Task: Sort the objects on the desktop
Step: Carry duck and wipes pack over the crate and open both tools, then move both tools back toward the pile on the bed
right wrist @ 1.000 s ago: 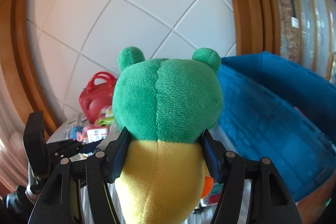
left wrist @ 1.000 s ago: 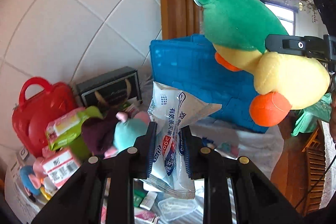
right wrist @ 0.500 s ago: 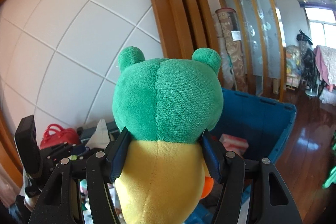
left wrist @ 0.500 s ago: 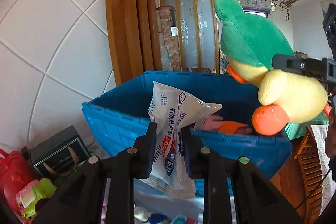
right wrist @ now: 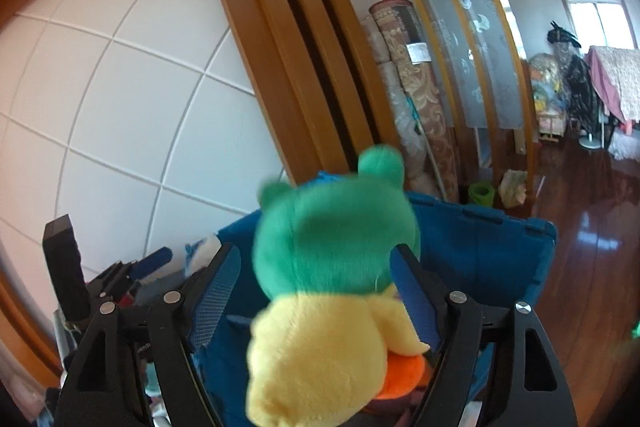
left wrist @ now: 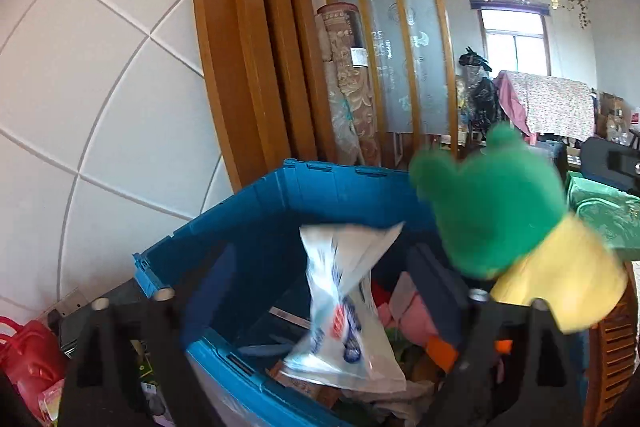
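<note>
Both jaws opening: left gripper (left wrist: 320, 307) frees the wipes pack (left wrist: 340, 311), right gripper (right wrist: 316, 291) releases plush frog (right wrist: 332, 291) over blue crate (left wrist: 248, 227) at twelve o'clock.

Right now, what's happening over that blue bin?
Both grippers are over the blue bin, letting go. The left gripper has its jaws opening, and the blurred wipes pack hangs between them, clear of the fingers, over the clutter in the bin. The right gripper is opening too; the frog plush sits loose between its fingers, tipping toward the bin. Neither item has landed yet.
</note>
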